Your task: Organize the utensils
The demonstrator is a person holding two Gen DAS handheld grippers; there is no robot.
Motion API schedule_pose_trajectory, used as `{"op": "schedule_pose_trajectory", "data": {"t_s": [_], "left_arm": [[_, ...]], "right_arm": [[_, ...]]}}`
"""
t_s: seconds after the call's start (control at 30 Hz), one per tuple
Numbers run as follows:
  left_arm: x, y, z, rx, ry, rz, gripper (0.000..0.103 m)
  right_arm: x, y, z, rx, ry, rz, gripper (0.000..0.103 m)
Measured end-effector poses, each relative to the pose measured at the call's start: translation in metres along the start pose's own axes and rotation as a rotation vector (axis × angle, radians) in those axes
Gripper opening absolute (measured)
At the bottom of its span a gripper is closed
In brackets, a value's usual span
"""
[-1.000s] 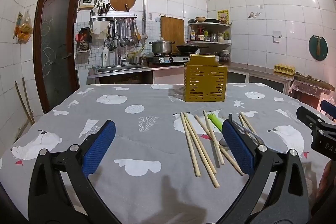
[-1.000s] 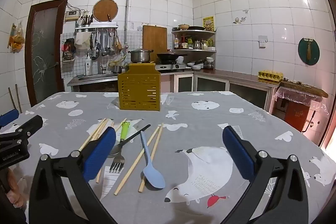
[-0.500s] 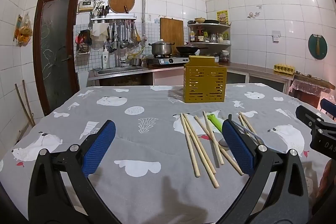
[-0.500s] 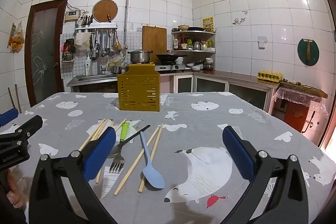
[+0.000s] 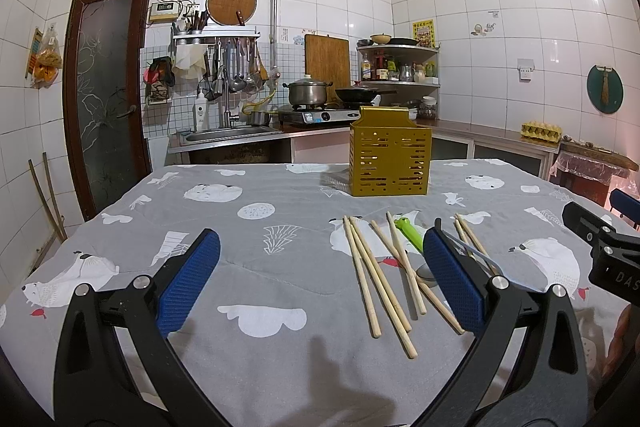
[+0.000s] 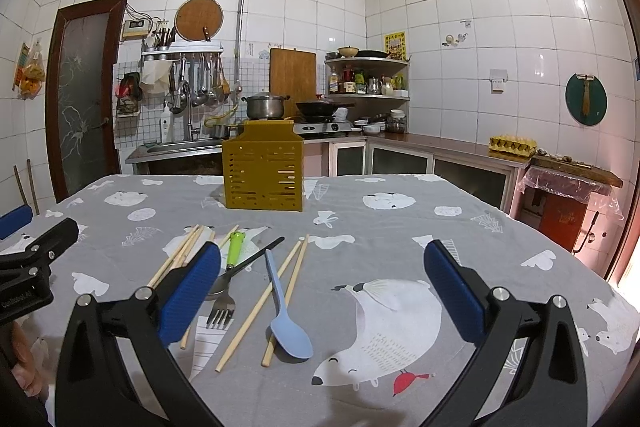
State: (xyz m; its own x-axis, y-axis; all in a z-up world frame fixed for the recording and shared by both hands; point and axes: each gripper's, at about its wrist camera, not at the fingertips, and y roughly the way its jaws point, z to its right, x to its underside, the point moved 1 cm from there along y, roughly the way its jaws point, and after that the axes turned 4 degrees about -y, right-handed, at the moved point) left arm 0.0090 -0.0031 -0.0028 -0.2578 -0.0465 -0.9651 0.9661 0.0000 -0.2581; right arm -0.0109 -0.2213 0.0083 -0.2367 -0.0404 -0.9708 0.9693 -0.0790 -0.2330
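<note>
A perforated mustard-yellow metal utensil box (image 6: 263,176) stands upright on the worktop's grey animal-print cloth (image 6: 400,227). In front of it lie scattered pale wooden chopsticks (image 5: 376,279), a green-handled metal fork (image 6: 226,287), a black-handled spoon (image 6: 248,261) and a light blue plastic spoon (image 6: 286,319). The left tongs (image 5: 320,279) and right tongs (image 6: 320,279) hover in front of the box, both spread wide and empty.
</note>
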Motion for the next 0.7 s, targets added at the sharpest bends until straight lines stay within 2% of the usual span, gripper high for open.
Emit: {"op": "schedule_pose_trajectory", "data": {"t_s": [0.7], "left_arm": [[0.0006,0.0001,0.0000,0.000,0.002,0.002,0.098]], "right_arm": [[0.0015,0.0004,-0.0013,0.005,0.001,0.005,0.099]]}}
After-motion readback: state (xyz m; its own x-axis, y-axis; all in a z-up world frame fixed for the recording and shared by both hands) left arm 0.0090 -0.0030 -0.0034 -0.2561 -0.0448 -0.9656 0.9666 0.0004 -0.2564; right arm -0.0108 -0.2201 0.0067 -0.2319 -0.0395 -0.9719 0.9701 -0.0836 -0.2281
